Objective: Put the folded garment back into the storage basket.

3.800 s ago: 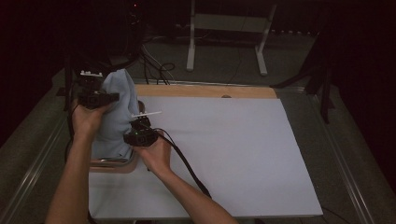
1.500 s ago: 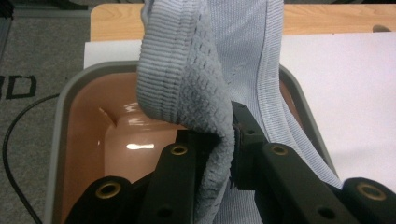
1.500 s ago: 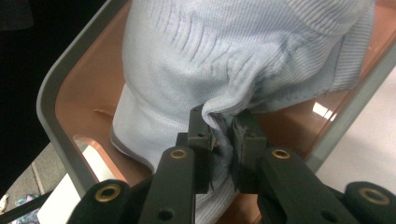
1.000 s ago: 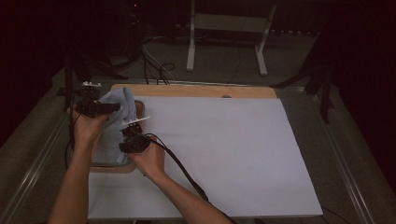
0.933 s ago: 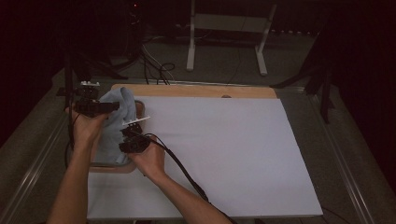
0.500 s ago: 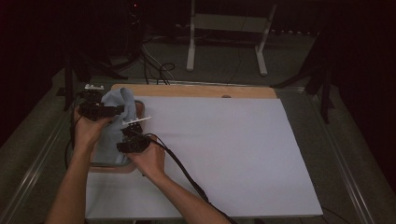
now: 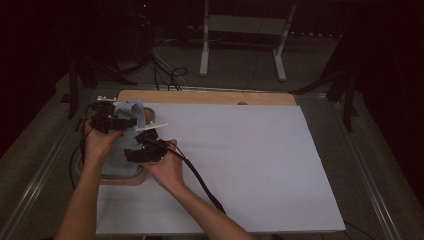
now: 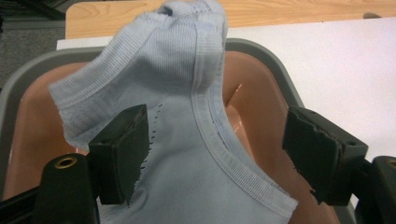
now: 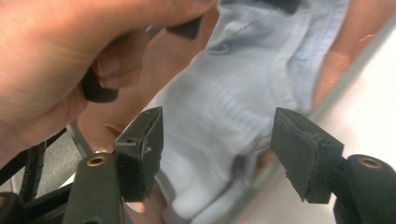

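We take the light blue ribbed garment [image 8: 187, 154] for a soft, light, limp thing: it slumps into folds and will droop and stretch wherever it is lifted, so nothing about it is fragile, though a thin pinch of knit could slip. It lies in the pink tub [image 8: 252, 107] with the grey rim, at the left of the high view on the white worktop [image 7: 260, 165], its upper end humped over the tub's far rim. The best hold, we judge, is the thicker banded hem curving down the middle of the left gripper view, or a gathered fold beside it.

Its long axis runs from lower left to the upper part of the high view, the bunched end pointing away from the person.

The left gripper [image 8: 215, 154] stands spread, its jaws having just been closing, cloth between them but unpinched. The right gripper [image 9: 217, 154] is spread too, jaws having just been opening over the cloth, holding nothing.
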Motion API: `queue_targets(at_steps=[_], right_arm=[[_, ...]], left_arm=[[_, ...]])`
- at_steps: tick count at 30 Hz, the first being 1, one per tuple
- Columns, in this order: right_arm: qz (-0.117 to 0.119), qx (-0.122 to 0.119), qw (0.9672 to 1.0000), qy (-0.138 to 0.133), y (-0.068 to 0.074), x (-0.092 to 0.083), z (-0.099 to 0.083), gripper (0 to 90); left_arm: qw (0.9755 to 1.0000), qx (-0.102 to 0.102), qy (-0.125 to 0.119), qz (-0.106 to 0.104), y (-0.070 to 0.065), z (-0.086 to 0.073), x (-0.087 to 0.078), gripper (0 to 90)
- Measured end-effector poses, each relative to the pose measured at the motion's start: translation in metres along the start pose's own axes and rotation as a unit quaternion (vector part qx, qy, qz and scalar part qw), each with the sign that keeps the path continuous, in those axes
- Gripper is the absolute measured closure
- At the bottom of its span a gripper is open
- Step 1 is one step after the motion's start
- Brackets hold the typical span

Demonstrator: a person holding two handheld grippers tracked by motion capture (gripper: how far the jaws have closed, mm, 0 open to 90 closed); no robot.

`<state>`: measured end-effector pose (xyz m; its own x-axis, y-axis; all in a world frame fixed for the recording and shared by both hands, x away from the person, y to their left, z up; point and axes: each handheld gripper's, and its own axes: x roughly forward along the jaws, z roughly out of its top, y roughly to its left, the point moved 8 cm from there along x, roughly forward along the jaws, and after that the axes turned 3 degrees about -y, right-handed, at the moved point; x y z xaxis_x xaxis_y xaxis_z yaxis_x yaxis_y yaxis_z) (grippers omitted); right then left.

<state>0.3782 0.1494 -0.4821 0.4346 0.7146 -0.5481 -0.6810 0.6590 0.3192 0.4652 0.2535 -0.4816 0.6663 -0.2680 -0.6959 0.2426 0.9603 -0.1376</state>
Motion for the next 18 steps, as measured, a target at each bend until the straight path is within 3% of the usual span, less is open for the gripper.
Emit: queue_targets(at_steps=[8,10,14,18], right_arm=[[-0.011,-0.012,0.9997,-0.02,-0.021,-0.02,0.0,31.8],[-0.015,-0.019,0.9996,-0.013,-0.023,-0.025,-0.002,31.6],[-0.023,-0.038,0.9989,-0.018,-0.027,-0.034,-0.004,31.8],[-0.022,-0.039,0.9988,-0.022,-0.03,-0.041,-0.006,31.7]], left_arm=[[0.9997,-0.001,0.024,0.001,0.003,-0.015,0.013,33.0],[0.9995,0.001,0.03,0.002,0.004,-0.019,0.016,36.3],[0.9989,0.003,0.047,0.004,0.005,-0.024,0.02,49.6],[0.9983,0.007,0.058,-0.001,0.005,-0.028,0.023,64.4]])
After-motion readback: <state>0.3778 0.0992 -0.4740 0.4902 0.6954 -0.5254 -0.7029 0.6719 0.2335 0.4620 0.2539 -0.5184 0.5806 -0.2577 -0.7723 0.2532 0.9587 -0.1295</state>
